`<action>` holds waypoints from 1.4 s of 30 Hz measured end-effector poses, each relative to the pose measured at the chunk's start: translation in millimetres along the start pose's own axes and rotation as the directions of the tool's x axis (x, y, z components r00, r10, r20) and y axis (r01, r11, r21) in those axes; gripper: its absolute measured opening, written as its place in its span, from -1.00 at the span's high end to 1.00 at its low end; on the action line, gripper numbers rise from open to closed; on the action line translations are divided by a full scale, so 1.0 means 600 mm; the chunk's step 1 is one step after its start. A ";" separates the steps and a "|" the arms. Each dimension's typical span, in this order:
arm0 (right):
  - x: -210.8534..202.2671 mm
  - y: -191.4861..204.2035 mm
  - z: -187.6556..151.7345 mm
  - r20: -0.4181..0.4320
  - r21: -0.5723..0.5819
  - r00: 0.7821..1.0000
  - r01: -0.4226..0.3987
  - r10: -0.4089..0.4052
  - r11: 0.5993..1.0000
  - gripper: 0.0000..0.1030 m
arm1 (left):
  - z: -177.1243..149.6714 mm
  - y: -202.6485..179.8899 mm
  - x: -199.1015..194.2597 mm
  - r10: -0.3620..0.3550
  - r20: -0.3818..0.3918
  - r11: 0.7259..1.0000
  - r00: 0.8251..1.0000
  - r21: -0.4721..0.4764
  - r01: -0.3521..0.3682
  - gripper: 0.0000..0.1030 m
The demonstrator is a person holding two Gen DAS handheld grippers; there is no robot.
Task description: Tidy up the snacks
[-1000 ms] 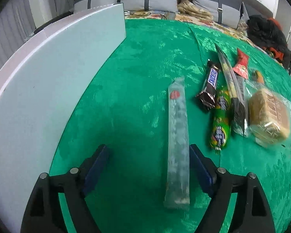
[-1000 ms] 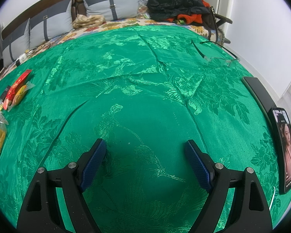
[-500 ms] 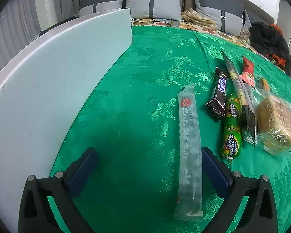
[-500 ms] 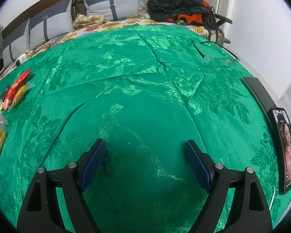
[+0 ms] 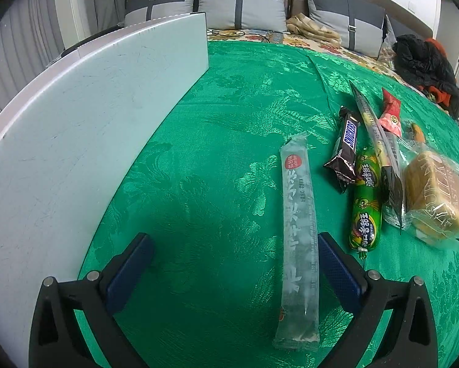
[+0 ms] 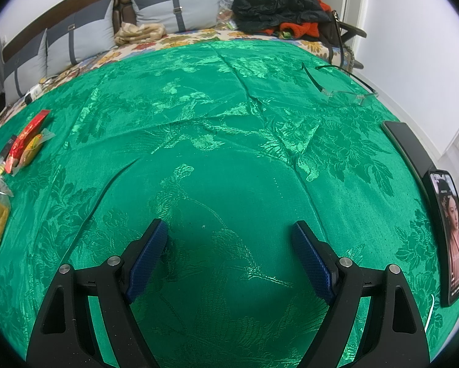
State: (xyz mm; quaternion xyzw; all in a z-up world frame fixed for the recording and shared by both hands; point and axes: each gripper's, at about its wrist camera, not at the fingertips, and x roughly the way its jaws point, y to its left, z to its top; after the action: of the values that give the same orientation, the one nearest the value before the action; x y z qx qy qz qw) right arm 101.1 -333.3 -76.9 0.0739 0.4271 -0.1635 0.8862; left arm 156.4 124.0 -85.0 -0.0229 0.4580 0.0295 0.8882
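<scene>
left tongs (image 5: 235,263) hanging spread wide, gripping nothing; long clear snack pack (image 5: 300,239) lying on green tabletop (image 5: 229,107) just inside right pad. guessing next: shifting over, centering, squeezing. right tongs (image 6: 229,254) idling spread, nothing between.

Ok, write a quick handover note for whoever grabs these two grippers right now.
Left gripper: open, holding nothing; the long clear snack pack lies flat on the green cloth, close by its right-hand finger.
Right gripper: open, empty, over bare cloth.
Snacks: Snickers bar, green sausage, dark stick pack, red packet and wrapped cake lie side by side right of the clear pack.
Done: a rough row.
Left: probably tidying the clear pack into it.
</scene>
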 end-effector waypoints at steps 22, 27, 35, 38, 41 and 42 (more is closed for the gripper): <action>0.000 -0.001 0.000 0.001 0.000 1.000 -0.001 0.001 1.000 -0.67 | 0.000 0.001 -0.001 0.000 0.000 1.000 1.000 -0.001 0.000 -1.00; 0.000 -0.001 0.000 0.001 0.001 1.000 -0.002 0.002 1.000 -0.68 | -0.002 0.002 -0.003 0.000 0.000 1.000 1.000 -0.002 0.000 -1.00; -0.098 0.084 0.033 0.076 -0.154 0.916 -0.379 0.393 0.913 -0.70 | 0.001 0.001 -0.001 -0.002 0.000 1.000 1.000 0.000 0.002 -1.00; -0.156 0.221 0.064 -0.077 -0.441 0.818 -0.540 0.569 0.717 -0.70 | 0.002 0.002 -0.003 -0.002 0.000 1.000 1.000 0.000 0.002 -1.00; -0.181 0.357 0.073 -0.269 -0.646 0.773 -0.587 0.575 0.488 -0.70 | 0.002 0.002 -0.003 -0.002 0.000 1.000 1.000 0.001 0.002 -1.00; -0.178 0.388 0.071 -0.323 -0.671 0.766 -0.600 0.556 0.435 -0.70 | 0.002 0.002 -0.003 -0.002 0.000 1.000 1.000 0.000 0.002 -1.00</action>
State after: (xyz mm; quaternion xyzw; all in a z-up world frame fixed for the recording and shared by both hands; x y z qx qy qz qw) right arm 152.5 -102.6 30.9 -0.1482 0.4268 0.3399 0.8249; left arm 156.2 125.3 -83.0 -0.0232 0.4581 0.0283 0.8881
